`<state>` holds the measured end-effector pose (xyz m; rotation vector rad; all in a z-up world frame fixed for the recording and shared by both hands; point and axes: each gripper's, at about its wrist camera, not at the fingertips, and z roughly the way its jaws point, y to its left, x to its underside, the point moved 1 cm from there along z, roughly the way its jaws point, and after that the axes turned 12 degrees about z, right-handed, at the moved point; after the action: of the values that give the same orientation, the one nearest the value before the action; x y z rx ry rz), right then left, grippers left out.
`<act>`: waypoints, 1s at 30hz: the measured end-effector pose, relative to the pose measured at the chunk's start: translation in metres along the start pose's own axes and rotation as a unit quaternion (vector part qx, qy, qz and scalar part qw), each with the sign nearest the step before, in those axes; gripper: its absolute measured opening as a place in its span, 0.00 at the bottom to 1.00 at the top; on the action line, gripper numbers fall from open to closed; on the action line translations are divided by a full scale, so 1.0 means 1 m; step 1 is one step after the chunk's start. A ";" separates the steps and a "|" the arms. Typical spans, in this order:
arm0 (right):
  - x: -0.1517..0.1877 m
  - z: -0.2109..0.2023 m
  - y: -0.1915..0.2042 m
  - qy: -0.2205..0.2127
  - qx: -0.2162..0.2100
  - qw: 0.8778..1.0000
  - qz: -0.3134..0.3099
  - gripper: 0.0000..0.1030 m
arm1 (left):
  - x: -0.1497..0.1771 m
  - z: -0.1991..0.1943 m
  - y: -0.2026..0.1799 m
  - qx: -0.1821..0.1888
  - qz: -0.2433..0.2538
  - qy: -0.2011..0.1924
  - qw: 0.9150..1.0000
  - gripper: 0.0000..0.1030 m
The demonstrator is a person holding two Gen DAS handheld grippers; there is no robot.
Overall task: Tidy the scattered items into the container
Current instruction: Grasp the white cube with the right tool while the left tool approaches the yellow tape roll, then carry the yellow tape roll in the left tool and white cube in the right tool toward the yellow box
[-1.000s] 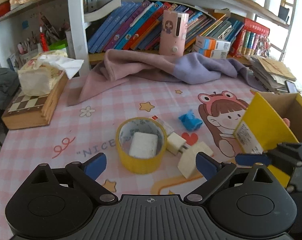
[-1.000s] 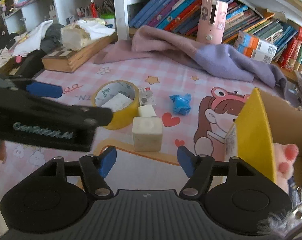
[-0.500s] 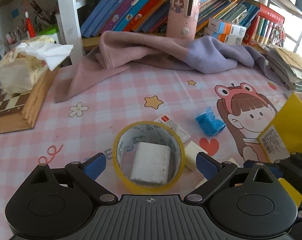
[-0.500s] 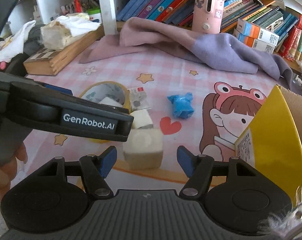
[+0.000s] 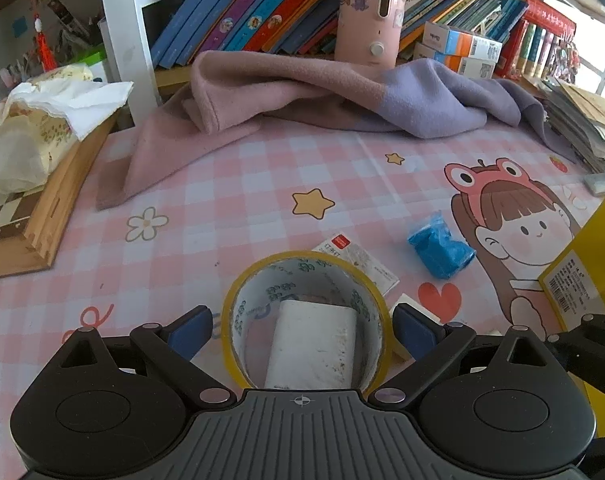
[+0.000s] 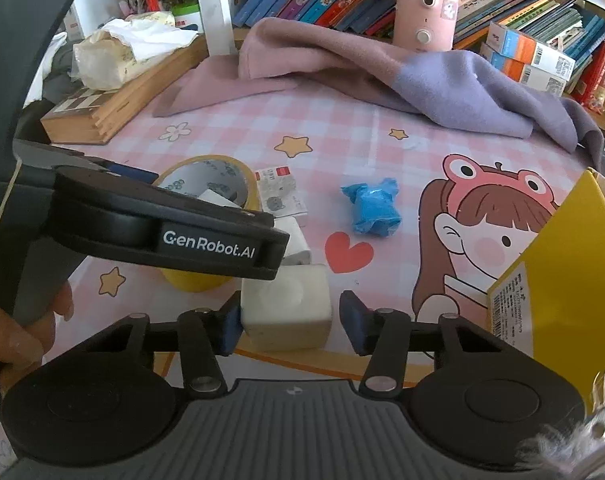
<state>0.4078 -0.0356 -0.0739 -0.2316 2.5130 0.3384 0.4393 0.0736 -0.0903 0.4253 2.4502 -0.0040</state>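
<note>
Two claws work over a pink checked counter strewn with small items. The left claw stands wide, its blue pads on either side of one yellow roll of tape that lies flat on the counter; neither pad visibly presses the roll. One white block sits inside the roll's ring. The right claw has just been closing and now stands narrow around one cream-white cube: its left pad touches the cube's side, while a sliver of gap still shows at the right pad, so the cube is bracketed rather than clamped and rests on the counter. In the right wrist view the left tool crosses the frame, gripped at the lower left by a person's hand.

Loose on the counter, counted: one tape roll, one block within it, one cube, one smaller white block between roll and cube, one flat printed packet just beyond the roll, and one crumpled blue wrapper lying apart toward the cartoon girl printed on the cloth. The container, one yellow cardboard box, stands at the right edge of the counter, near the cube. Behind, one pink and lilac blanket lies bunched against a shelf of books, beside one pink cylindrical gadget and one wooden chessboard box.
</note>
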 end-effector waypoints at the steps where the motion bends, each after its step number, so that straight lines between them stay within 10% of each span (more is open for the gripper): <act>1: 0.000 0.000 0.000 0.002 -0.002 1.000 0.000 0.41 | 0.001 0.000 0.001 0.003 -0.001 -0.002 1.000 0.94; 4: 0.001 -0.001 0.001 0.004 -0.005 1.000 -0.003 0.38 | 0.004 -0.003 0.003 0.016 -0.005 -0.013 1.000 0.82; 30: 0.022 -0.075 -0.001 -0.050 -0.033 0.998 -0.014 0.35 | 0.029 -0.117 -0.020 0.004 -0.011 -0.076 0.997 0.81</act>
<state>0.3502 -0.0606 -0.0271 -0.2692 2.4004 0.4126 0.3414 0.0756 -0.0174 0.3872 2.3058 -0.0529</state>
